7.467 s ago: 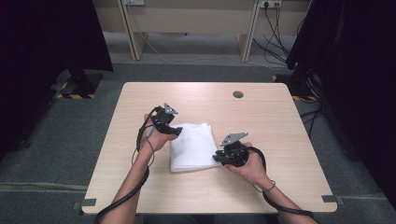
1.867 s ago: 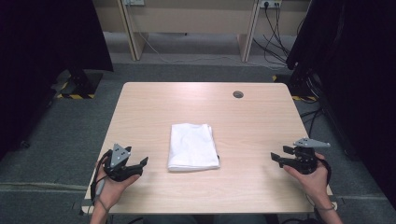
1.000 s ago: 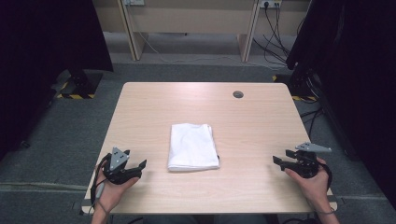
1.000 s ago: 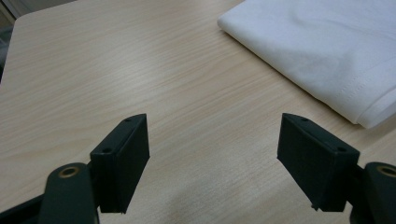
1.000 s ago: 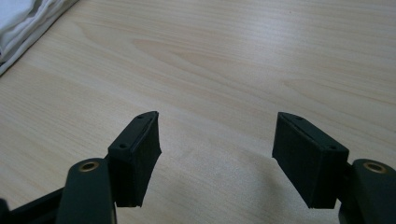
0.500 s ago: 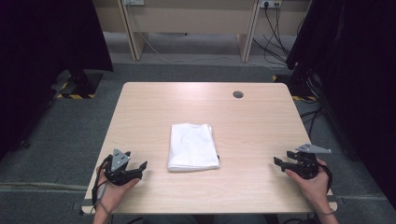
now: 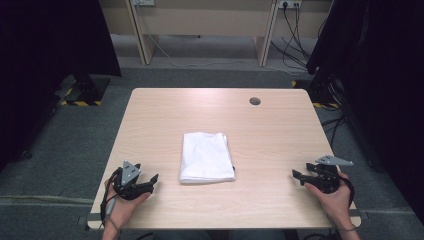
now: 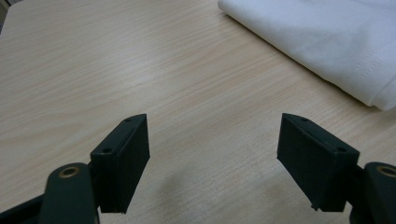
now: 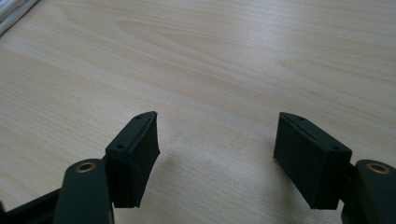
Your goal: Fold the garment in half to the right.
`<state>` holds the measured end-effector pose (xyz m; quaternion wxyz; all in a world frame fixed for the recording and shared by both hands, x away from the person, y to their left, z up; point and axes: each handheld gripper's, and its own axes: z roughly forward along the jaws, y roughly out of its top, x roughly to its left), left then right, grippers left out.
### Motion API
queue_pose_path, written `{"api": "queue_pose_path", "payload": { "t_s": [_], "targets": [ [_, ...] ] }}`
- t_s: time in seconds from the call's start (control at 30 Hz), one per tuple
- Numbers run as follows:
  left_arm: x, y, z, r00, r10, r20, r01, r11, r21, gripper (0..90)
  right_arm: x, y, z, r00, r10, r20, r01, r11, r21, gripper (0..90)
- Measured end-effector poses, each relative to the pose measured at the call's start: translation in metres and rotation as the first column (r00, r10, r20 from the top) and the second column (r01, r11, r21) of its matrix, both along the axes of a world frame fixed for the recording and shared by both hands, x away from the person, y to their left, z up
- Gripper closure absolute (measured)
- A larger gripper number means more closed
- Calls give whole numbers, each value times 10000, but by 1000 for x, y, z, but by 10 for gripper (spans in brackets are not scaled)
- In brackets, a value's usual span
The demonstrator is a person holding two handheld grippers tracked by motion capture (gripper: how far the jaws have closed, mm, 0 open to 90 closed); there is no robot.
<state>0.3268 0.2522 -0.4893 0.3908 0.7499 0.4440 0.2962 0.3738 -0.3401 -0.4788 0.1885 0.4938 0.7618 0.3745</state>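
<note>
A folded white cloth (image 7: pixel 207 156) lies flat in the middle of the wooden table (image 7: pixel 270 130). My left gripper (image 7: pixel 148 182) rests near the front left corner, open, its jaws wide apart over bare wood. In the left gripper view (image 8: pixel 212 163) the cloth (image 8: pixel 327 42) lies ahead at the upper right, apart from the jaws. My right gripper (image 7: pixel 298 176) sits near the front right edge, also open and holding nothing. Its own view (image 9: pixel 215 158) has bare tabletop between the jaws and a sliver of the cloth (image 9: pixel 11 11) at the top left corner.
A round cable hole (image 7: pixel 255 101) sits near the table's far right. Dark curtains (image 7: pixel 45 55) stand on both sides, and a wooden desk frame with cables (image 7: pixel 200 30) stands beyond the table on grey carpet.
Long before, both grippers were at the cloth's sides; they have since drawn back to the front corners. Over the last second both hands have barely shifted.
</note>
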Motion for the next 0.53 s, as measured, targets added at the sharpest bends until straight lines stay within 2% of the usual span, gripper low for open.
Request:
{"api": "queue_pose_path", "payload": {
  "t_s": [0.07,0.43,0.53],
  "targets": [
    [0,1,0,10000,56,12,-56,9999,-115,242,0,0,0,10000,-16,-10,16,10000,0,309],
    [0,1,0,10000,51,21,-51,9999,-98,242,-1,0,0,10000,13,62,-13,10000,-17,301],
    [-1,2,0,10000,59,68,-58,9998,-193,241,0,2,1,9999,149,79,-149,9999,66,271]
  ]
}}
